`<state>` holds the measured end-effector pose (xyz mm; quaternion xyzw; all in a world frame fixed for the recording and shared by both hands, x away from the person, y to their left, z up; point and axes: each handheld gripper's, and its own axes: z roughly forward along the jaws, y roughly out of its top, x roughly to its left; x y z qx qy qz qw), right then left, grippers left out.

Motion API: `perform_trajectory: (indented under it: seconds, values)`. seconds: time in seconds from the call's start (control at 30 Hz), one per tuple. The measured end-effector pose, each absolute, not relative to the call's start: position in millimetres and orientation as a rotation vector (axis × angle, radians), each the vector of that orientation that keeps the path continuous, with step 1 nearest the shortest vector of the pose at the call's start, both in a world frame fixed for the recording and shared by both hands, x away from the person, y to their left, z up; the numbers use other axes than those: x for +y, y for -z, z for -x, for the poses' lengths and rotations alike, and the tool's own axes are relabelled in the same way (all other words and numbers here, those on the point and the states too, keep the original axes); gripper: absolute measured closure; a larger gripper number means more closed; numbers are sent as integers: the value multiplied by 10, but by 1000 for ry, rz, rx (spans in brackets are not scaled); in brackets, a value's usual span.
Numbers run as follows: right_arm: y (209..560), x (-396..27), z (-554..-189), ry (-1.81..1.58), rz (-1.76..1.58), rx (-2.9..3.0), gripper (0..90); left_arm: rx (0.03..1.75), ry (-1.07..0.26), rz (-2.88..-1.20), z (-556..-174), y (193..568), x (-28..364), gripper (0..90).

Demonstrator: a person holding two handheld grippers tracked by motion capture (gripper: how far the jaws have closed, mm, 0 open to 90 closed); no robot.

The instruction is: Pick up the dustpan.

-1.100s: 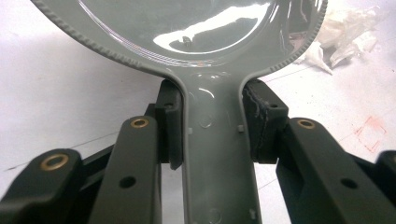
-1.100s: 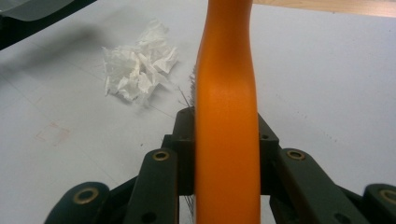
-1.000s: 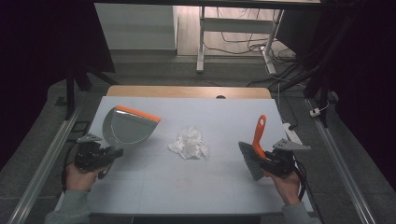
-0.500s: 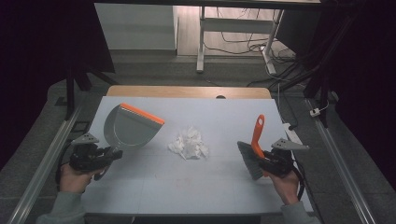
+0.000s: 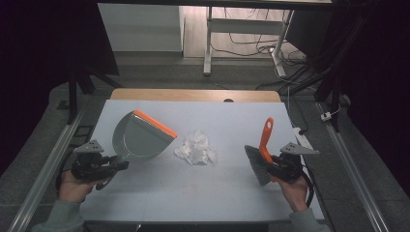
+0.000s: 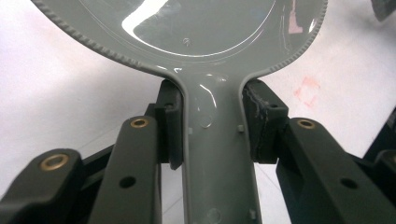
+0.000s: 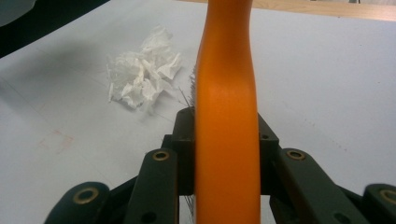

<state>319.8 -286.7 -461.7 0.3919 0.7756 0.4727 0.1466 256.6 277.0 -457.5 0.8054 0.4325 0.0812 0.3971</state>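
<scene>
The left gripper [image 5: 116, 165] has its jaws clamped on the handle of the grey dustpan [image 5: 141, 139]; in the left gripper view both pads press the handle's sides just below where the dustpan [image 6: 196, 37] widens. The right gripper [image 5: 273, 164] has its jaws closed on the orange handle of the brush [image 5: 263, 145], the pads tight against the brush [image 7: 226, 121] handle on either side.

Against the picture a second ago, the dustpan sits a little farther toward 1 o'clock, its orange lip nearer the crumpled paper [image 5: 196, 149]; brush and paper lie as before.

The dustpan lies at about 9 o'clock on the tabletop [image 5: 217, 116], long axis running from the handle at 8 o'clock to the orange-edged mouth at 2 o'clock. The brush stands at 3 o'clock, handle tip pointing to 12, bristles facing 9 o'clock toward the paper at the centre.
</scene>
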Motion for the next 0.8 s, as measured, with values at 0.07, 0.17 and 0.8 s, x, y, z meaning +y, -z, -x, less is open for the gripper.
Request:
perform_trajectory:
  seconds: [0.07, 0.17, 0.8]
  values:
    - [4615, -2844, -3200, -1351, -1118, 2242, 703, 1074, -188, -2071, -2574, 4594, 2743, 618]
    - [4608, -2835, -3199, -1355, -1107, 2243, 704, 1048, -167, -2098, -2583, 4614, 2699, 619]
    - [4614, -2850, -3182, -1359, -1092, 2250, 703, 928, -33, -2261, -2448, 4827, 2593, 618]
